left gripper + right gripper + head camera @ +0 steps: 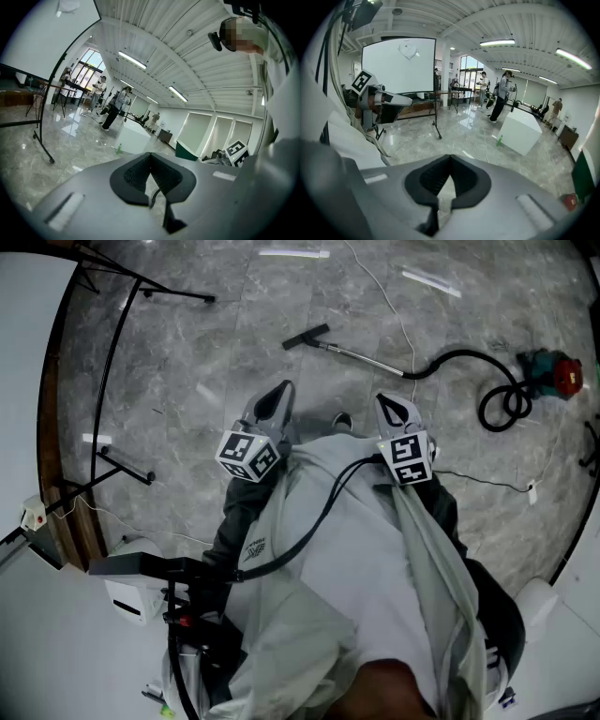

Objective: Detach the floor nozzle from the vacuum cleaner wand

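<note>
- Left gripper (pixel 279 395): jaws pressed together with nothing between them; sat left of centre in the head view, in front of the person's chest. The same closed, empty jaws showed in its own view (pixel 150 161).
- Right gripper (pixel 388 407): jaws likewise pressed together and empty, right of centre in the head view; confirmed in its own view (pixel 450 164).
- Floor nozzle (pixel 307 337): black, lay on the marble floor (pixel 216 352) at upper centre, on the end of the wand and well apart from both grippers.
- Wand (pixel 366 357): metal tube, ran from the nozzle down toward the right.
- Hose (pixel 469 360): black, continued from the wand toward the right and coiled in a loop near the vacuum body.
- Vacuum body (pixel 548 373): teal and red, at the upper right edge.
- White block (pixel 520 130): stood on the floor at centre right of the right gripper view, with a green bottle (pixel 500 139) just beside it.
</note>
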Tool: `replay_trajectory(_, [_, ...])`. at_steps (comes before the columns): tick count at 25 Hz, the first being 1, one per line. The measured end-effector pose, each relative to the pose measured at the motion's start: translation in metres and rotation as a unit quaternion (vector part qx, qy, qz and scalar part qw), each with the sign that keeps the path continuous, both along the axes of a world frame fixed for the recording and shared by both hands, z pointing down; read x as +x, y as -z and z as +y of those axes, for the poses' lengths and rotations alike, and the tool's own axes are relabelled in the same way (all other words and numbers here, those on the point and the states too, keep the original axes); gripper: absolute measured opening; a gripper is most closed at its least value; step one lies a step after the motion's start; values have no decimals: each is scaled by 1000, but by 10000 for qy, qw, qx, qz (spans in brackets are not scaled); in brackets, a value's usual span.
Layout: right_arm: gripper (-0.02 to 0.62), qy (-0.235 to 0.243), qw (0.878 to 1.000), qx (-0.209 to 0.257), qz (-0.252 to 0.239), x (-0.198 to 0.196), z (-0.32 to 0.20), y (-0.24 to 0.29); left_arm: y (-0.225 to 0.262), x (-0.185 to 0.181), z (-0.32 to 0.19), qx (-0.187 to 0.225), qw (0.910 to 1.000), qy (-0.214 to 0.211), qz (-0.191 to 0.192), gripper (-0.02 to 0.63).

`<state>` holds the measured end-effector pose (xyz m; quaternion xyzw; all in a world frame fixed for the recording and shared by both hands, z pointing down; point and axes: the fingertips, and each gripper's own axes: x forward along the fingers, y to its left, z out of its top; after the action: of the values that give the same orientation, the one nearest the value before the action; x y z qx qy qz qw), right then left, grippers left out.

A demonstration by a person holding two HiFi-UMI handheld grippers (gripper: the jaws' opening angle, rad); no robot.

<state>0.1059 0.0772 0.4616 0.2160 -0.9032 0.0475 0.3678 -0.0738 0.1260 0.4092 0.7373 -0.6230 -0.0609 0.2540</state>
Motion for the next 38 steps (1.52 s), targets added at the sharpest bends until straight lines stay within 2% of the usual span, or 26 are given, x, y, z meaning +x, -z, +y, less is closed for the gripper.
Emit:
replay_trajectory(17, [2, -397, 9992, 24, -28, 20, 1, 1, -6, 15, -7, -85, 9994, -297, 138, 2])
replay_trajectory(27, [2, -210, 9996, 86, -137, 11, -6, -3, -6, 12, -10, -36, 9997, -200, 147, 2])
replay_trajectory(35, [0, -24, 9998, -28, -217, 15, -9, -12, -12, 7, -1, -104, 9989, 218, 391, 2])
replay_trajectory(38, [2, -23, 9997, -141, -203, 22, -3, -17, -18, 18, 3, -236, 9991, 142, 330, 3])
